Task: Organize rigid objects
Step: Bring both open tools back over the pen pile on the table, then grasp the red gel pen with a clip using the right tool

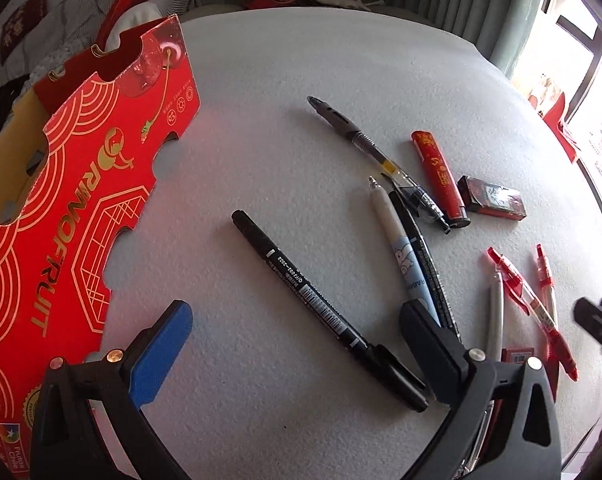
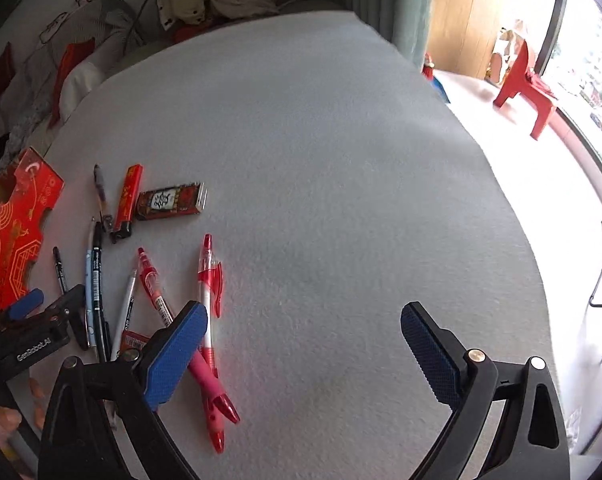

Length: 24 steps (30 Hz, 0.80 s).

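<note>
Table [image 1: 301, 64]: covered in pale grey felt.

Box [image 1: 61, 208]: red printed carton, standing open at the table's left edge.

Marker [image 1: 325, 310]: black, lying diagonally between the fingers of the left gripper [image 1: 295, 354]. Fingers wide apart, holding nothing; whether they touch the marker cannot be told.

White pen [image 1: 401, 248] and black pen [image 1: 429, 268]: side by side, touching, just right of the marker; their near ends pass behind the left gripper's right finger.

Gel pen [image 1: 377, 156]: clear barrel, farther back. Lighter [image 1: 441, 178]: red, just beside it. Small box [image 1: 493, 198]: dark red, right of the lighter.

Red pens [image 2: 207, 292]: several, crossed in a loose pile nearest the right gripper [image 2: 305, 354], partly hidden by its left finger. That gripper's fingers are spread wide over bare felt, empty.
</note>
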Motion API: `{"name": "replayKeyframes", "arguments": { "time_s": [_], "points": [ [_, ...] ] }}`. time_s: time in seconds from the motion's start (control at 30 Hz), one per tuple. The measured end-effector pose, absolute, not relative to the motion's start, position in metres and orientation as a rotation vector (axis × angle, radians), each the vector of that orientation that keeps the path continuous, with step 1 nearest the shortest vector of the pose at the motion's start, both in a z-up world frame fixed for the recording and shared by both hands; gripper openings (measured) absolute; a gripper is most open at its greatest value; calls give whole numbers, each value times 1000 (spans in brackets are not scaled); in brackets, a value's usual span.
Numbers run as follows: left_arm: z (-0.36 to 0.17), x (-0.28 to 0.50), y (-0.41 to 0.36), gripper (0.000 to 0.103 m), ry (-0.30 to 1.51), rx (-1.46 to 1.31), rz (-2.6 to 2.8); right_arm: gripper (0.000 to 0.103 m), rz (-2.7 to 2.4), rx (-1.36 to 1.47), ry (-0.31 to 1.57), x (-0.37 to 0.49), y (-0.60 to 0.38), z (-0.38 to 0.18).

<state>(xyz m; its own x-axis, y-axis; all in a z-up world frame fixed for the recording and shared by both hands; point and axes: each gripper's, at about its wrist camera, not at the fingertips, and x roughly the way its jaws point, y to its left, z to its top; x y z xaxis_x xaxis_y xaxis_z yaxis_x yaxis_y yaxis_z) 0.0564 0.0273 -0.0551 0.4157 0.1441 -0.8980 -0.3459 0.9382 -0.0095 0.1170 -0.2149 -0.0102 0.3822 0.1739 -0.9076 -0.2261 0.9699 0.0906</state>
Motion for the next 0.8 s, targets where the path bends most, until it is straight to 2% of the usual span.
{"name": "replayKeyframes", "arguments": {
  "time_s": [0.4, 0.5, 0.57, 0.67, 0.7, 0.73, 0.77, 0.8],
  "points": [
    [-50, 62, 34, 103, 1095, -219, 326, 96, 242, -266, 1125, 96, -163, -19],
    [-50, 62, 34, 103, 1073, -246, 380, 96, 249, -200, 1177, 95, -165, -22],
    [-50, 62, 34, 103, 1073, -262, 405, 102, 279, -170, 1216, 96, -166, -27],
    [-51, 64, 35, 103, 1069, -280, 436, 101, 275, -196, 1219, 93, -160, -24],
    [-50, 64, 35, 103, 1066, -282, 442, 94, 283, -200, 1209, 89, -157, -22],
    [-50, 64, 34, 103, 1062, -278, 442, 79, 307, -211, 1195, 85, -153, -18],
    [-50, 64, 33, 103, 1058, -270, 435, 70, 336, -227, 1183, 78, -145, -15],
    [-50, 65, 32, 103, 1055, -256, 416, 51, 367, -246, 1173, 73, -141, -12]
  ]
}}
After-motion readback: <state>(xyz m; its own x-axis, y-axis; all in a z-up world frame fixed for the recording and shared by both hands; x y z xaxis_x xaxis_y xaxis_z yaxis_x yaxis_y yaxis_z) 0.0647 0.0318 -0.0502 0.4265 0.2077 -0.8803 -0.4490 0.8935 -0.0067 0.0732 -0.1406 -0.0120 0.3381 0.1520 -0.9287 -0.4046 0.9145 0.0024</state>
